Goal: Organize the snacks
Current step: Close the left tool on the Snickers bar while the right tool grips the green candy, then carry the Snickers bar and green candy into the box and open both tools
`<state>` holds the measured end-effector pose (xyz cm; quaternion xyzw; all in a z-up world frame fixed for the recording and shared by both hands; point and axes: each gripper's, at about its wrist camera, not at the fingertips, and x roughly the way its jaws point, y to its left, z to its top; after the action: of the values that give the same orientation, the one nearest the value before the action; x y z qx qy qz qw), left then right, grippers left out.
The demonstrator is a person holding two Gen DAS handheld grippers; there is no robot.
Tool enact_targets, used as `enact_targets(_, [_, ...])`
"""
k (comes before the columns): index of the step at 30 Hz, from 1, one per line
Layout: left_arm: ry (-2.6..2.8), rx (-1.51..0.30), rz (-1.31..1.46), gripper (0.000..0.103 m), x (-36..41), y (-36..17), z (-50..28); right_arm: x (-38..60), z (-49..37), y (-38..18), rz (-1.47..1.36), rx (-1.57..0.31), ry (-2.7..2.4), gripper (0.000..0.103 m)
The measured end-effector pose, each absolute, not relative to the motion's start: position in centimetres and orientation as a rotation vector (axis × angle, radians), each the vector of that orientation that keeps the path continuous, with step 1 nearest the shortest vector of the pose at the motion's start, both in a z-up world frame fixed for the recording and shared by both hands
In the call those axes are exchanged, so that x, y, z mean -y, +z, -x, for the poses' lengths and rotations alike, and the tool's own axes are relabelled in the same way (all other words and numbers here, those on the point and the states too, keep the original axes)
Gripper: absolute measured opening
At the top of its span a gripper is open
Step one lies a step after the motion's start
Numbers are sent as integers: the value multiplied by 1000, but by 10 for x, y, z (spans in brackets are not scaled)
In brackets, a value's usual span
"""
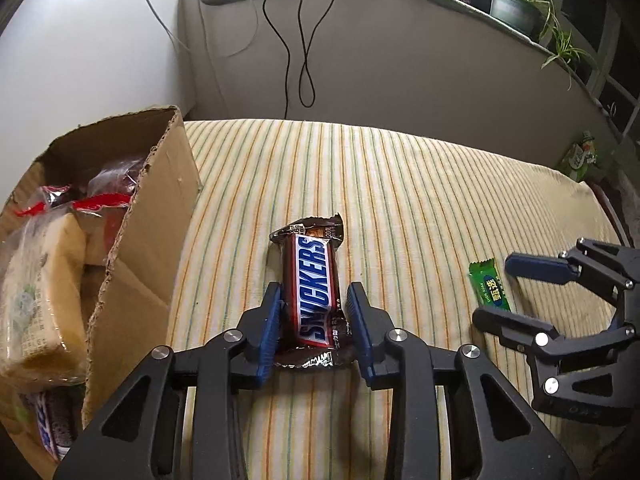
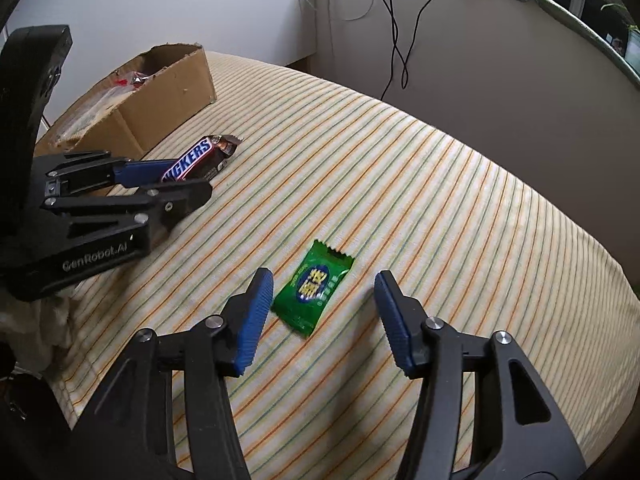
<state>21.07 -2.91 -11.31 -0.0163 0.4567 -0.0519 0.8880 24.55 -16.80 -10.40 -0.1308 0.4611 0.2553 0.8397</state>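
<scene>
A Snickers bar (image 1: 314,288) lies on the striped cloth, and my left gripper (image 1: 314,300) is closed around it, both blue pads touching its sides. It also shows in the right wrist view (image 2: 192,160), between the left gripper's fingers (image 2: 176,184). A small green candy packet (image 2: 314,286) lies between the spread fingers of my right gripper (image 2: 324,290), which is open and empty. In the left wrist view the packet (image 1: 490,286) sits just left of the right gripper (image 1: 500,288). A cardboard box (image 1: 132,240) holding several wrapped snacks stands at the left.
The striped cloth (image 1: 400,184) covers the table. The box also shows in the right wrist view (image 2: 160,108) at the back left. Cables (image 1: 296,40) hang down the wall behind. A potted plant (image 1: 516,4) stands on the ledge. A green packet (image 1: 580,156) lies at the far right edge.
</scene>
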Motion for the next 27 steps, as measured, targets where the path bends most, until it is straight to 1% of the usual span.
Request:
enact_targets(1, [-109,-947,34,31,29,-113,-209,168,-245,-104,282,-977,542,55])
enact_targets(3, [-114,-945,39,30,30,-112,-208,163,-242,-105,312,-976,528,52])
enact_targets(5, [-120,-944,43,29,32,-110,-208,160,-240,-105,321,-972,533,34])
enact_targets(7, [-127,-944,48,28,32,-110,-205,158,-240,-105,323,-971,527,26])
enact_targets(9, [-133,-943,50,27,32,-109,-202,157,-240,-105,324,-972,524,26])
enact_targets(19, [-179,-907,85,27,33,-95,-179,166,-235,-99,272,-971,511,26])
enact_targets(27, [-196,-828,112,27,20,-67,-152,165,-218,-74,232,-925,518,26])
